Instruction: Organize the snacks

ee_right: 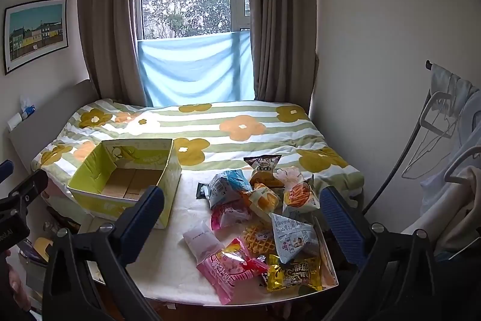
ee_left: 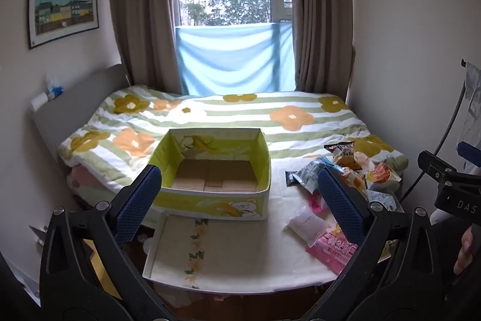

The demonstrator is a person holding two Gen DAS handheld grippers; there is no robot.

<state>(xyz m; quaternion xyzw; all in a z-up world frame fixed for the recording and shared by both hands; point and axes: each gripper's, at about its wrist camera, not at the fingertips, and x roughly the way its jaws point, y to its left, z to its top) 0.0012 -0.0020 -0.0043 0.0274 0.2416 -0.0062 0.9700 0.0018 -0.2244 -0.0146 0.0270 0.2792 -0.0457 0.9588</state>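
Observation:
An empty yellow-green cardboard box point(ee_left: 216, 170) with a folded-down front flap stands on the white table point(ee_left: 270, 260), left of a pile of snack packets point(ee_left: 345, 170). In the right wrist view the box point(ee_right: 126, 179) is at left and the snack pile point(ee_right: 264, 215) in the middle: pink packets point(ee_right: 222, 270), a yellow packet point(ee_right: 294, 273), a waffle point(ee_right: 258, 236), blue-grey bags point(ee_right: 228, 188). My left gripper point(ee_left: 240, 200) is open and empty, held above the table in front of the box. My right gripper point(ee_right: 243, 218) is open and empty, above the pile.
A bed with a striped flower blanket point(ee_left: 240, 116) lies behind the table. A window with brown curtains point(ee_left: 231, 5) is at the back. Clothes hangers and garments point(ee_right: 451, 140) hang at the right. Clutter lies on the floor point(ee_right: 39, 248) left of the table.

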